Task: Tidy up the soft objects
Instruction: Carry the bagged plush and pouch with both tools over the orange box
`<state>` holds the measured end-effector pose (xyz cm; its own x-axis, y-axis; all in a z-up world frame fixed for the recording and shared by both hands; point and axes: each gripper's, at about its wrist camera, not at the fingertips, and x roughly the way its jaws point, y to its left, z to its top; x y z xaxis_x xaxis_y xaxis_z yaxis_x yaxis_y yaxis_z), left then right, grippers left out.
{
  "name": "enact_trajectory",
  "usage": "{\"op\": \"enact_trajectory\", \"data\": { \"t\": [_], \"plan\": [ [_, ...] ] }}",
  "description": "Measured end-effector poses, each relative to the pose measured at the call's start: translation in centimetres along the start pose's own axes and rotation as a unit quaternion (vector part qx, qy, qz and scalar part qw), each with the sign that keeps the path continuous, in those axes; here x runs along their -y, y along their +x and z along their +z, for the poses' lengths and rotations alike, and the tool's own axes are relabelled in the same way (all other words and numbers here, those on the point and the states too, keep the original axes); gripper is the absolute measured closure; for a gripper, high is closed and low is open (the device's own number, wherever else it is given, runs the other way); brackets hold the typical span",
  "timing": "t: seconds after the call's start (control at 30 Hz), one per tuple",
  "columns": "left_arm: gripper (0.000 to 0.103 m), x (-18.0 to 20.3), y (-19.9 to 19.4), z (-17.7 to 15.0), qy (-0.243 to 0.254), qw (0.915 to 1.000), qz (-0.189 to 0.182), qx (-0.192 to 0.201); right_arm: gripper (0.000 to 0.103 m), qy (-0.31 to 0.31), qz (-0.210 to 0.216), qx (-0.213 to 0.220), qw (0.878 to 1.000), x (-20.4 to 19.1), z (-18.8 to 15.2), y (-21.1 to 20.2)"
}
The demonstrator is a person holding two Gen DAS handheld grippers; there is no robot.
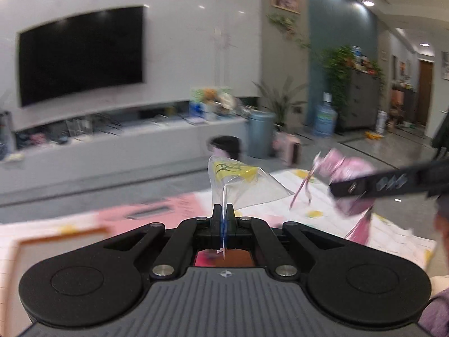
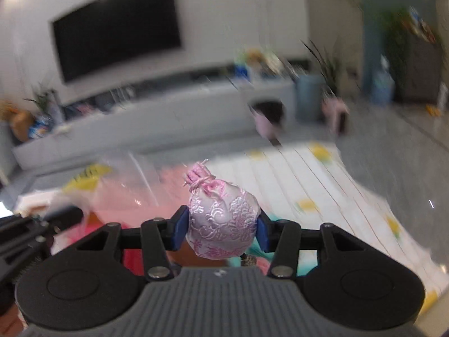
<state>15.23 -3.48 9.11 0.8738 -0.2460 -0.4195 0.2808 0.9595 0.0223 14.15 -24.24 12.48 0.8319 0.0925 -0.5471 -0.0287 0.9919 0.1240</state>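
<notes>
pink brocade pouch (image 2: pixel 223 224) clamped between jaws

No legible txt; clear plastic bag (image 1: pixel 241 185) ahead of tool has blurred green mark on yellow.

Wall-mounted black television (image 1: pixel 81 53), long grey media console (image 1: pixel 126 140), potted plants (image 1: pixel 280 104), glossy grey floor (image 1: pixel 393 146)

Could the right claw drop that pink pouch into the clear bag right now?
Probably not yet. The right claw grips the pink pouch, but the left claw pinches the clear bag by one edge, so no open mouth shows.
</notes>
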Motion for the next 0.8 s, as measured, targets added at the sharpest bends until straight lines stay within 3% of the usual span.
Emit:
{"op": "enact_trajectory", "data": {
  "t": [0.1,0.2,0.3,0.37,0.57,0.7,0.8],
  "plan": [
    [0.103,-4.0,-2.8,0.4,0.002,0.9988,0.048,0.006,0.055,-0.035,0.066,0.035,0.997,-5.6,2.2,-2.2],
    [0.103,-7.8,-4.7,-0.1,-0.007,0.9957,0.093,0.000,0.054,-0.064,0.140,0.041,0.987,-11.1,3.6,-3.4],
    [0.103,-11.4,-5.7,-1.7,-0.038,0.9920,0.120,-0.012,0.054,-0.068,0.259,-0.018,0.963,-15.5,4.1,-1.8],
    [0.103,-13.2,-6.1,-3.1,-0.053,0.9893,0.134,-0.023,0.054,-0.057,0.299,-0.070,0.950,-17.9,3.4,0.2],
    [0.103,-17.4,-5.3,-7.0,-0.107,0.9821,0.137,-0.072,0.054,-0.068,0.333,-0.178,0.924,-21.9,-1.9,5.6],
    [0.103,-18.7,-4.7,-9.1,-0.141,0.9795,0.106,-0.097,0.054,-0.105,0.298,-0.221,0.923,-23.2,-5.9,8.1],
    [0.103,-18.9,-4.3,-10.0,-0.142,0.9801,0.091,-0.105,0.054,-0.148,0.279,-0.249,0.916,-23.5,-8.3,9.6]
  ]
}}
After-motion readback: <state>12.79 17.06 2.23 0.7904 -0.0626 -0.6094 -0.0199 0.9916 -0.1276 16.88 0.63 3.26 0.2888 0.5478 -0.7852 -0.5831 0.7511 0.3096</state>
